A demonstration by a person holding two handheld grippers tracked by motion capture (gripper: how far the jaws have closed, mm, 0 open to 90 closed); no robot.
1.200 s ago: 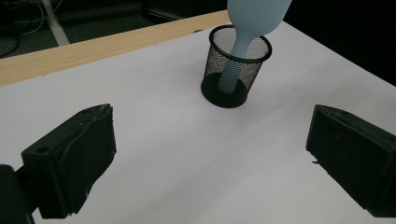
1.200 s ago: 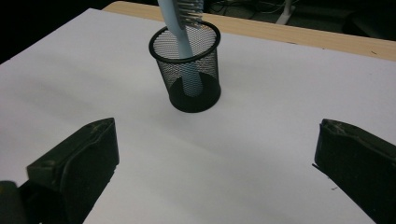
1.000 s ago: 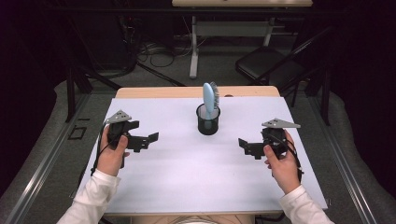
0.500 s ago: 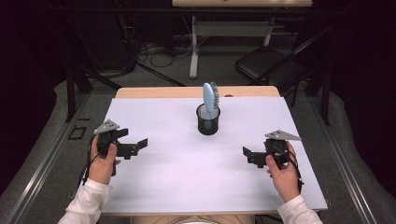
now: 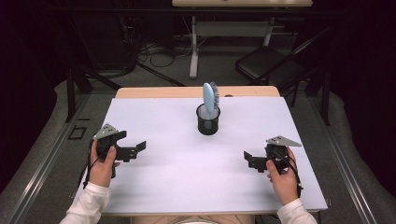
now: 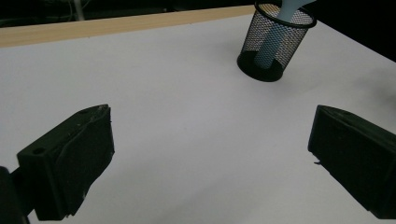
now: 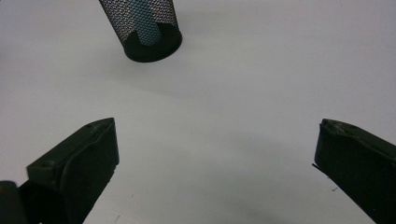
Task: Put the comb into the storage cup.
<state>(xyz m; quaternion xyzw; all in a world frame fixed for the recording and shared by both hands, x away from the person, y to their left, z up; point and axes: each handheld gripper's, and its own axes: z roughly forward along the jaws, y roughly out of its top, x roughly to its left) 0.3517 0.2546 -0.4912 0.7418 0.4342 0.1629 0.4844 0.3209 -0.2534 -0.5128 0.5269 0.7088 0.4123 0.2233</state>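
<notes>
So the blue brush [image 5: 209,97] is standing head-up in the black mesh cup [image 5: 208,122], which sits toward the far middle of the white worktop [image 5: 187,186], and nothing is touching either of them. The left gripper [image 5: 135,150] sits at the near left and the right gripper [image 5: 249,160] at the near right, both well apart from the cup, both with fingers [image 6: 70,163] spread wide and holding nothing. To me it looks like the brush-in-cup job is basically done, and if anything comes next it'd be a reach in toward the cup from either side.
</notes>
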